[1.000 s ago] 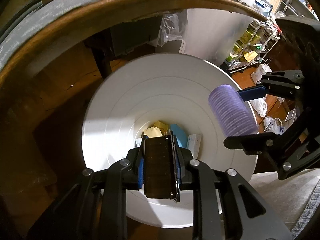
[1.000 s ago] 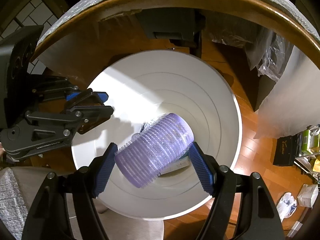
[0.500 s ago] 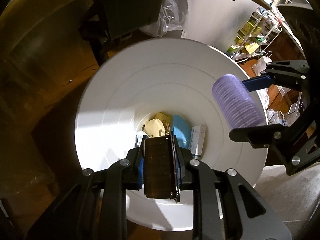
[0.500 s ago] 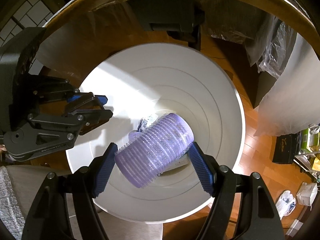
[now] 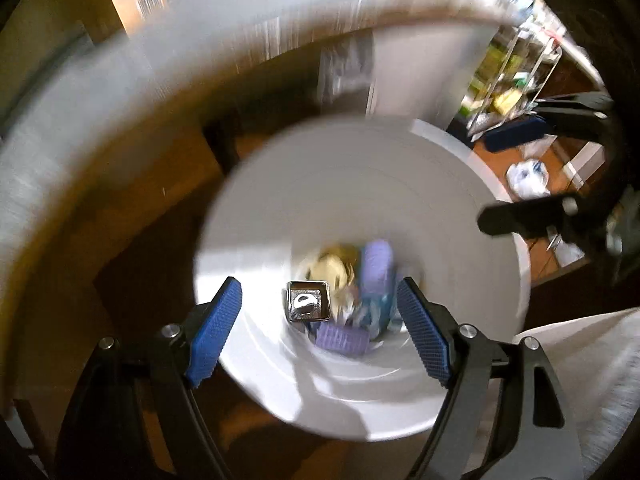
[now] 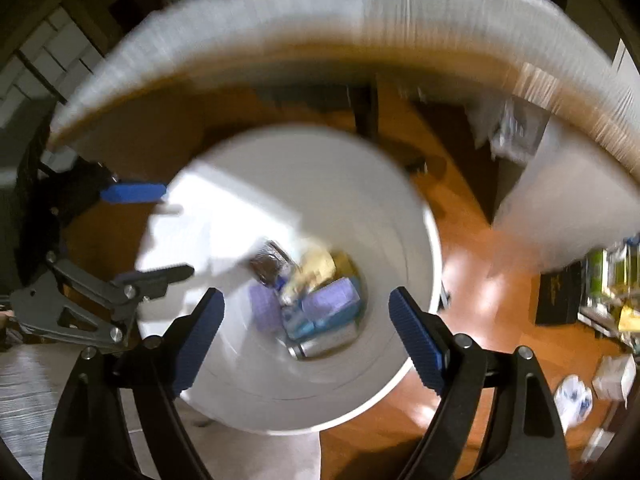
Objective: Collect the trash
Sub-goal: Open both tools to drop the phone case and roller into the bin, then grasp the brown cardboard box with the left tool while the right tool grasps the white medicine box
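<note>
Below, in the left wrist view, the left tool [image 5: 320, 328] hung over a white bin [image 5: 460, 412], its blue-padded jaws opening wide with nothing between them. Down past the tips, at the bin's bottom, lay the trash: a small square metal-framed item [image 5: 308, 301] straight ahead between the jaws, a purple hair roller [image 5: 341, 339] just nearer the tool, a second purple roller [image 5: 376, 266] farther off toward the right jaw, and yellowish crumpled paper [image 5: 328, 266] beyond the square item. Frame blurred; finer detail not readable. The right tool [image 5: 516, 176] showed at the upper right above the bin's rim, jaws apart, empty.

In the right wrist view, the right tool [image 6: 306, 334] also pointed down into the white bin [image 6: 400, 240], jaws opening wide, nothing between the pads. Ahead of the tips, in the bottom: a purple roller [image 6: 330, 298], another purple roller [image 6: 264, 308] toward the left jaw, a blue packet [image 6: 316, 322] under them, a dark item [image 6: 267, 265] farther off, yellowish paper [image 6: 314, 266]. The left tool [image 6: 156, 232] sat at the left, over the bin's edge, jaws spread. A wooden floor [image 6: 480, 280] lay to the right of the tool; the table [image 6: 360, 20] edge curved across beyond the bin.
</note>
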{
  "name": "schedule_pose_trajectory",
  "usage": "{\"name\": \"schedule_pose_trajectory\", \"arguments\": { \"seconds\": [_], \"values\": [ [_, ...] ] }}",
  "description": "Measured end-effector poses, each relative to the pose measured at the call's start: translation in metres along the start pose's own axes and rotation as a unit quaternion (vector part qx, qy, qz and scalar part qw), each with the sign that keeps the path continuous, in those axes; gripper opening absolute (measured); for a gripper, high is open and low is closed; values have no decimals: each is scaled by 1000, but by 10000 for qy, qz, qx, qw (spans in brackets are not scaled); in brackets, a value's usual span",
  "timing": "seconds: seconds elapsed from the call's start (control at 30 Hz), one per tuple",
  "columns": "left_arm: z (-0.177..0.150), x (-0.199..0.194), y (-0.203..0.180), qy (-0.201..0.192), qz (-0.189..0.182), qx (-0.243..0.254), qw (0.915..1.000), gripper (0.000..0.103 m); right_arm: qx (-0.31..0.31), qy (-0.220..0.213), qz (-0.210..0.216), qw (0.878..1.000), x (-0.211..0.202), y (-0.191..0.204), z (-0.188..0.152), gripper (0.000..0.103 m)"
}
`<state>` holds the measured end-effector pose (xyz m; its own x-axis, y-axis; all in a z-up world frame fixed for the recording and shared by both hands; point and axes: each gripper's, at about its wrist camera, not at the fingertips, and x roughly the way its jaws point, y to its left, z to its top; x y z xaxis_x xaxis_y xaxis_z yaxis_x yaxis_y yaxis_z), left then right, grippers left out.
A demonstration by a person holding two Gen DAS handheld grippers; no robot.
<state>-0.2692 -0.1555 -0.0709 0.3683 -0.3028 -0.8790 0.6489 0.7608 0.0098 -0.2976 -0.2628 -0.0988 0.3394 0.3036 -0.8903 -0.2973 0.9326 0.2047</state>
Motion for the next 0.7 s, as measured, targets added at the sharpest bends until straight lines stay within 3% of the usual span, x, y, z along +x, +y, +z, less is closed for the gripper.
{"name": "schedule_pose_trajectory", "arguments": {
  "seconds": [0.07, 0.13, 0.17, 0.27, 0.4, 0.53, 0.7],
  "values": [
    [8, -36, -1, -455, -37, 86, 9989, 81, -149, -423, 139, 9989, -33, 6, 13, 85],
    [18, -70, 0, -931, 87, 223, 9954, 87, -295, -1012, 179, 9943, -70, 10, 32, 97],
    [25, -87, 3, -1223, 267, 308, 9917, 97, -317, -1219, 160, 9919, -82, 9, 42, 99],
    [46, -106, 19, -1744, 905, 434, 9795, 101, -277, -1778, 186, 9835, -105, -1, 86, 99],
    [83, -89, 53, -1748, 1417, 280, 9739, 101, -380, -1921, -58, 9806, -96, -7, 158, 99],
    [109, -68, 81, -1662, 1568, 200, 9733, 101, -540, -1706, 44, 9838, -65, -5, 230, 99],
    [127, -46, 117, -1527, 1614, 5, 9750, 101, -882, -1286, 139, 9877, -25, 16, 287, 99]
  ]
}}
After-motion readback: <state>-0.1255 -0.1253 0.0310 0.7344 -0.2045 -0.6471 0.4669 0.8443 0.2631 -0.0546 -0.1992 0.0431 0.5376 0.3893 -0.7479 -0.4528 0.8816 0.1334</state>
